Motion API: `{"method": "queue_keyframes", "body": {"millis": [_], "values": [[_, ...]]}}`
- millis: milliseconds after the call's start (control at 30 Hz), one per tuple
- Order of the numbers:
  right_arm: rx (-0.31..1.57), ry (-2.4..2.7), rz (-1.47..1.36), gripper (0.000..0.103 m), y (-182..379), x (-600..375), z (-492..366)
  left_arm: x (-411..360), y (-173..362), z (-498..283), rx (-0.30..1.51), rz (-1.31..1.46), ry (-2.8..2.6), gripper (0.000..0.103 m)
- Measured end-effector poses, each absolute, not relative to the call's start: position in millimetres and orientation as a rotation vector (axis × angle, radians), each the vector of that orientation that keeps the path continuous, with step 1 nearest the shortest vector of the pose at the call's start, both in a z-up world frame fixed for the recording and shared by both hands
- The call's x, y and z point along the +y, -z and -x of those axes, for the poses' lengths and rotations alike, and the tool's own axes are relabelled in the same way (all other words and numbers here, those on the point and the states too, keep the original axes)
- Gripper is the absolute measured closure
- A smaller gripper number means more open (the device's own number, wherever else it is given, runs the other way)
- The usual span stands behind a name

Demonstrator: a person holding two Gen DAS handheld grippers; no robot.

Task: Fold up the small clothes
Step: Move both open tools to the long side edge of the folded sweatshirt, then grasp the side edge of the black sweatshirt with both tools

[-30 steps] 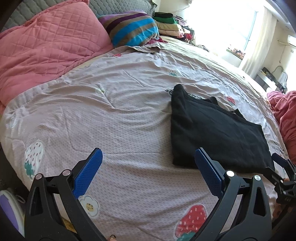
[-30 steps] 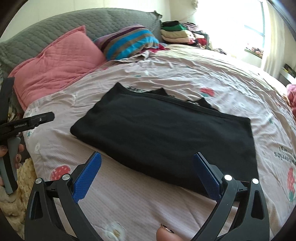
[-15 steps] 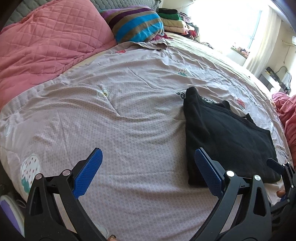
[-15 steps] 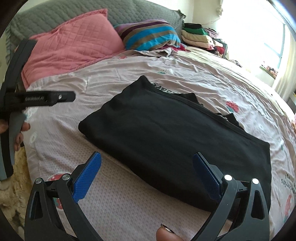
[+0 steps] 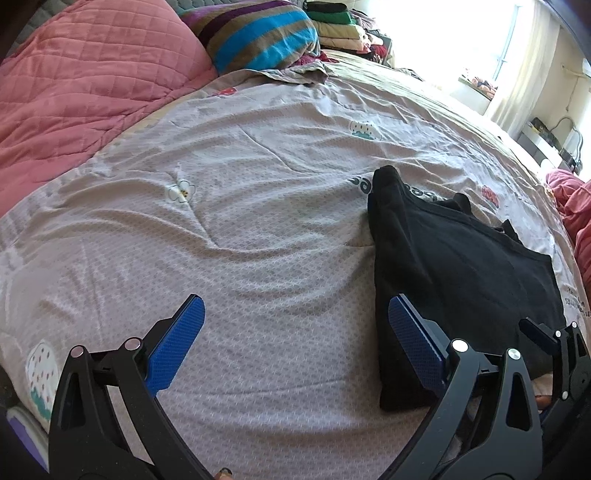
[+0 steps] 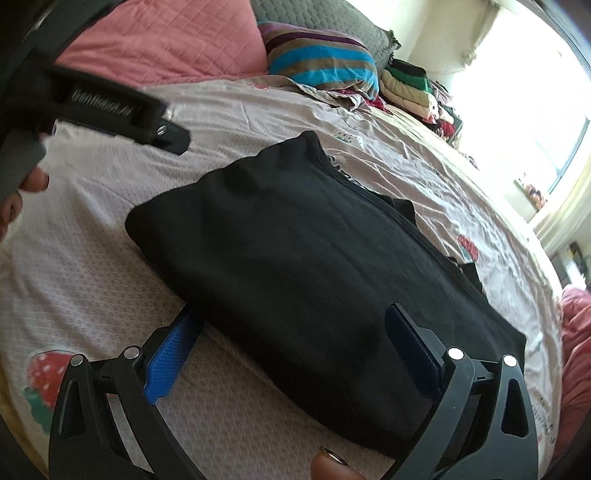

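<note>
Nearest in the right wrist view, the right gripper hangs low over the near edge of the folded black garment, jaws spread wide and holding nothing. The garment lies flat on the pale printed bedspread, its long axis running from far left to near right, collar edge on the far side. In the left wrist view, the left gripper is likewise wide open and empty, its right finger over the garment's left end. Farther off lie a pink quilt and a striped pillow.
</note>
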State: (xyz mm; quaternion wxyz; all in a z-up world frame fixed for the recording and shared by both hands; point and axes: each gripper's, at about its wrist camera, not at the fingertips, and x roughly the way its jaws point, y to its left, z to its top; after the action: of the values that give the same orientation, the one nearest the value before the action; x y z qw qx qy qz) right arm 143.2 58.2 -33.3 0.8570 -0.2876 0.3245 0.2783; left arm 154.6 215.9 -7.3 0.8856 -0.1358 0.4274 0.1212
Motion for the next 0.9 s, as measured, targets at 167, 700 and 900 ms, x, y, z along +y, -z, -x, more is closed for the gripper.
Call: {"method": "queue_keyframes", "body": {"millis": [167, 700, 900], "values": [[0.653, -0.577, 0.64, 0.005, 37.4, 71.5, -147.7, 216.5, 10.0, -167.8, 0.898, 0.277, -0.246, 0.01], [0.56, -0.57, 0.674, 0.006, 37.7, 92.4, -152.0, 216.3, 22.3, -205.4, 0.938, 0.305, -0.206, 0.01], [0.522, -0.585, 0.673, 0.023, 33.4, 91.8, -144.6, 216.2, 25.6, -224.7, 0.959, 0.333, -0.176, 0.01]]}}
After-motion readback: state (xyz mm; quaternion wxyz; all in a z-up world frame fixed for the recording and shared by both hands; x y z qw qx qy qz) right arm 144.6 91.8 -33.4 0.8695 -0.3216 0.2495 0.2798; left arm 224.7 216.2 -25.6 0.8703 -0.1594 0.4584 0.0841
